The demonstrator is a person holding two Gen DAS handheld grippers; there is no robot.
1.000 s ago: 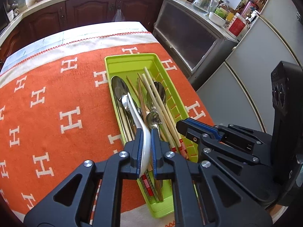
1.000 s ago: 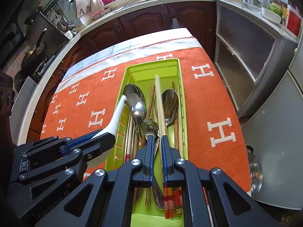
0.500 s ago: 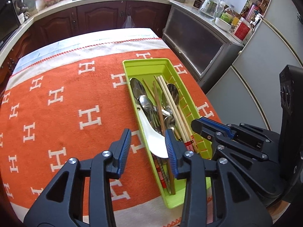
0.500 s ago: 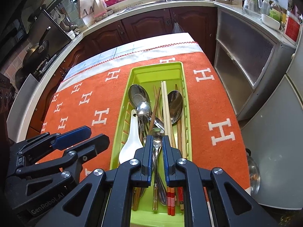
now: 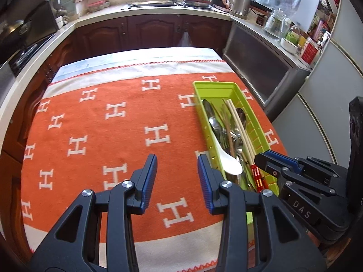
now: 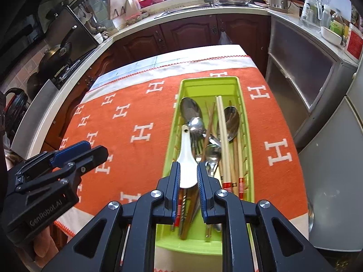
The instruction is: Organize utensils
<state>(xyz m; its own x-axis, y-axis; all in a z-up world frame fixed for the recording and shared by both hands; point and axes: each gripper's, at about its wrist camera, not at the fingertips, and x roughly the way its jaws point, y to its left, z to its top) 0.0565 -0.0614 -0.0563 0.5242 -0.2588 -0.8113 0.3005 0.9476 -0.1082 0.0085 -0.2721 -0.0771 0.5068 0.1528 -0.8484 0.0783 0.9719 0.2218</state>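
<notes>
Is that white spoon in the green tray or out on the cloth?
In the tray. The white spoon lies lengthwise inside the green tray, along its left wall, atop other utensils.

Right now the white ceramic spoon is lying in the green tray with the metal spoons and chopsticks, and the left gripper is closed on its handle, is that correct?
Not quite: the left gripper is open and empty over the orange cloth, as the left wrist view shows. The white ceramic spoon does lie in the green tray with the metal spoons and chopsticks.
</notes>
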